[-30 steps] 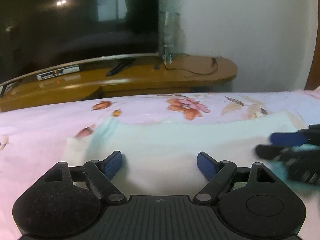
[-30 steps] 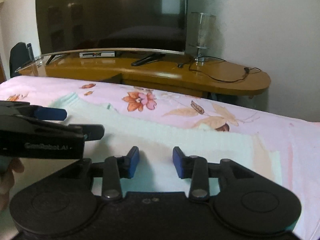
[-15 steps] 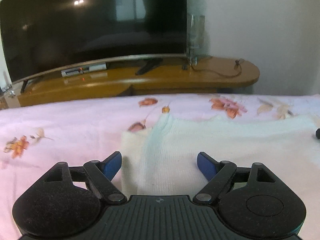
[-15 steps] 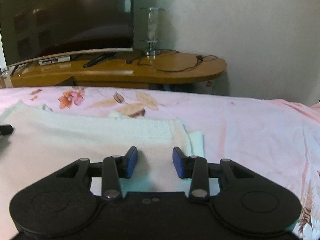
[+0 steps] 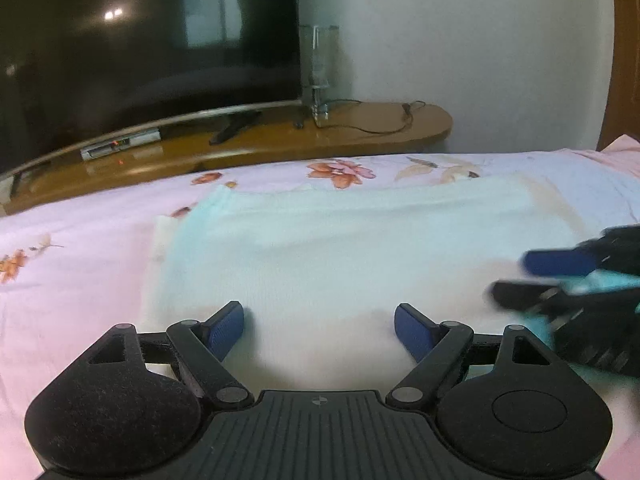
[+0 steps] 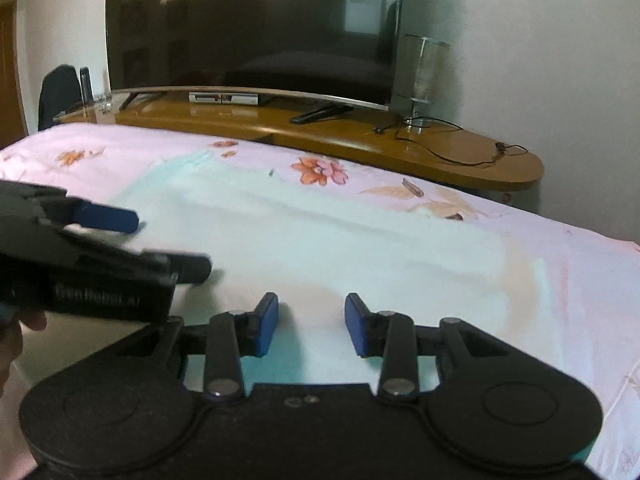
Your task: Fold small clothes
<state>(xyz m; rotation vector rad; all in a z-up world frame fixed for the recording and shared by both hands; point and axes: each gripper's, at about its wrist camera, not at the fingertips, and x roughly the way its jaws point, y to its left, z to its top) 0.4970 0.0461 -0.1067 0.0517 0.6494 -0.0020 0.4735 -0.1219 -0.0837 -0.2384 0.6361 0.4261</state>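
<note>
A pale mint and cream knitted garment point(image 5: 340, 248) lies flat on the pink floral bedsheet point(image 5: 72, 264); it also shows in the right wrist view point(image 6: 340, 240). My left gripper point(image 5: 319, 330) is open and empty, low over the garment's near edge. My right gripper point(image 6: 312, 326) is open and empty, over the garment's near middle. The right gripper shows blurred at the right of the left wrist view point(image 5: 568, 280). The left gripper shows at the left of the right wrist view point(image 6: 132, 240).
A wooden TV stand point(image 6: 360, 136) runs beyond the bed's far edge with a large dark TV point(image 6: 256, 28), a set-top box point(image 6: 224, 98), a remote point(image 6: 320, 114), a glass lamp point(image 6: 420, 76) and a cable. A white wall stands to the right.
Both grippers swung apart to the garment's outer ends half a second ago and have now come back together over its near middle. Both stayed open.
</note>
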